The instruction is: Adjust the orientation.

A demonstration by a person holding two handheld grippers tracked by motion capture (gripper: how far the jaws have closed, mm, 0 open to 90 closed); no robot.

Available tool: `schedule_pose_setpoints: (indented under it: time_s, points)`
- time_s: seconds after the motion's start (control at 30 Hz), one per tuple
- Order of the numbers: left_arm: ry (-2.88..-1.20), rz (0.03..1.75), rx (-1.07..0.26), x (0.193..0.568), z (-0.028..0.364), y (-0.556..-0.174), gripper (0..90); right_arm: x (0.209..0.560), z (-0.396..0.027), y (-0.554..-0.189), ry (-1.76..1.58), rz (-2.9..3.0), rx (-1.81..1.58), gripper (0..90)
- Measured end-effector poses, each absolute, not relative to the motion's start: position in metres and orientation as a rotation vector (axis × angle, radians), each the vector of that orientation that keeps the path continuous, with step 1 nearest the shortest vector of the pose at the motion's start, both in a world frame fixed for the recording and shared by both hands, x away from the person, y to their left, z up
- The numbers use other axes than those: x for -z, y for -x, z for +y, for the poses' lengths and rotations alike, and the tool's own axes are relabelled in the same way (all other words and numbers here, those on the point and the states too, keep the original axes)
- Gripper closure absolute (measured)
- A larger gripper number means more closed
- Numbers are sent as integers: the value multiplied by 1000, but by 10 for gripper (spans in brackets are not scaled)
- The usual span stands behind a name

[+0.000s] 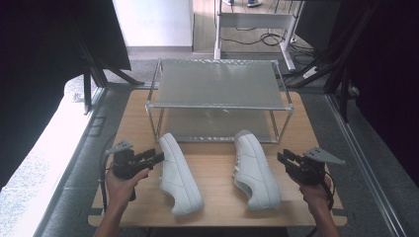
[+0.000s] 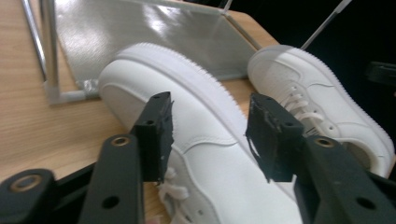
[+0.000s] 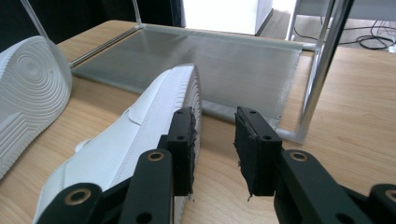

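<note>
Two white sneakers lie on the wooden table (image 1: 217,207). The left sneaker (image 1: 179,173) is tipped on its side, and its ribbed sole (image 3: 28,93) faces the right one. The right sneaker (image 1: 254,168) stands with its laces up. My left gripper (image 1: 157,157) is open just left of the left sneaker (image 2: 210,154), whose upper shows between the jaws without touching them. My right gripper (image 1: 282,158) is open just right of the right sneaker (image 3: 135,135), with bare table between its jaws. In the left gripper view the right sneaker (image 2: 317,102) lies farther off.
A two-tier metal shoe rack (image 1: 217,106) stands behind the sneakers, its lower mesh shelf (image 3: 224,65) close to their toes and its thin corner posts (image 3: 322,70) near my right gripper. Bare wood lies around the sneakers. Dark curtains and floor cables surround the table.
</note>
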State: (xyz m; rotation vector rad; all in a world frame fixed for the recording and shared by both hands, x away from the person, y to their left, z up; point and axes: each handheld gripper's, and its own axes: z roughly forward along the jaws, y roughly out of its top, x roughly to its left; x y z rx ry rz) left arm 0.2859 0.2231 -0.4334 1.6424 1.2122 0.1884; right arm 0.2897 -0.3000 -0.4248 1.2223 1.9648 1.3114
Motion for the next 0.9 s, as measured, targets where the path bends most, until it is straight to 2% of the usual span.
schedule_pose_setpoints:
  time_s: [0.03,0.1,0.13,0.3,0.47,0.9]
  points:
    - [-1638,1221,-178,435,224,-286,546,425,-299,-290,-1219,1966,-1310,678]
    - [-1636,1235,-162,437,226,-287,664,426,-299,-290,-1227,1970,-1311,678]
    - [-1642,1241,-163,439,227,-287,664,426,-299,-290,-1227,1970,-1311,678]
    - [-1698,1268,-175,445,227,-288,799,426,-298,-289,-1223,1983,-1316,678]
    - [-1736,1293,-191,450,227,-287,850,426,-294,-288,-1209,1992,-1317,674]
    - [-1802,1301,-164,464,217,-287,883,430,-287,-289,-1198,2028,-1317,669]
